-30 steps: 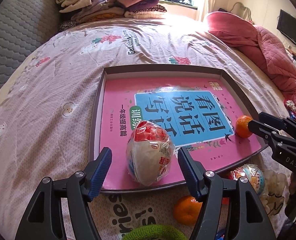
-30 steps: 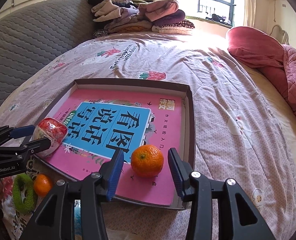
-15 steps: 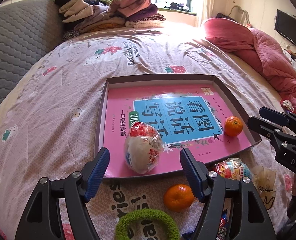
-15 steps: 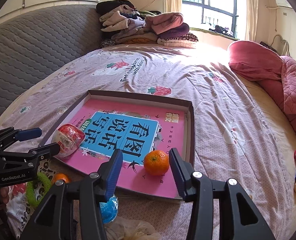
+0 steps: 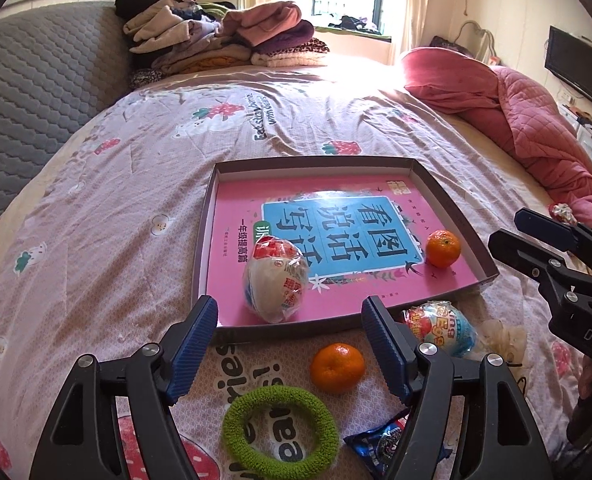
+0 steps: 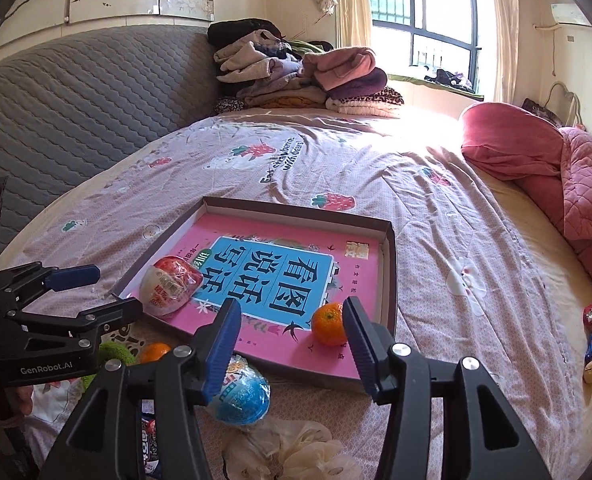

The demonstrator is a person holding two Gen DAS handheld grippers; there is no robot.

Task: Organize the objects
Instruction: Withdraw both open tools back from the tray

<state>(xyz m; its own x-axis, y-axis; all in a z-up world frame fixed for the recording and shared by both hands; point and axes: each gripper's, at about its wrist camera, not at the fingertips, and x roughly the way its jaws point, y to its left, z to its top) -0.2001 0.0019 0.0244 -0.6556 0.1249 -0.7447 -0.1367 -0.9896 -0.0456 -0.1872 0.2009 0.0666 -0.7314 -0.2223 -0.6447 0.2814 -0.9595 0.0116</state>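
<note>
1. Left tongs (image 5: 290, 342), right tongs (image 6: 292, 344) – both spread wide, empty.
2. Loose orange (image 5: 337, 368) lower centre, on bed, outside tray (image 5: 206, 240).
3. Probably light, firm, rolls – pinch across middle.

A shallow brown tray (image 5: 451, 208), lined with a pink-and-blue book cover, lies flat on the bed ahead of both grippers. Inside, a red-and-white wrapped egg (image 5: 276, 284) rests on its side at the near edge, just ahead of the left gripper (image 5: 290, 344); an orange (image 6: 328, 325) sits in the corner just ahead of the right gripper (image 6: 292, 344). Outside the tray, between the left gripper's fingers, lie a second orange (image 5: 337, 368) and a green ring (image 5: 280, 426); a blue egg (image 6: 242, 396) sits beside the right gripper's left finger.
</note>
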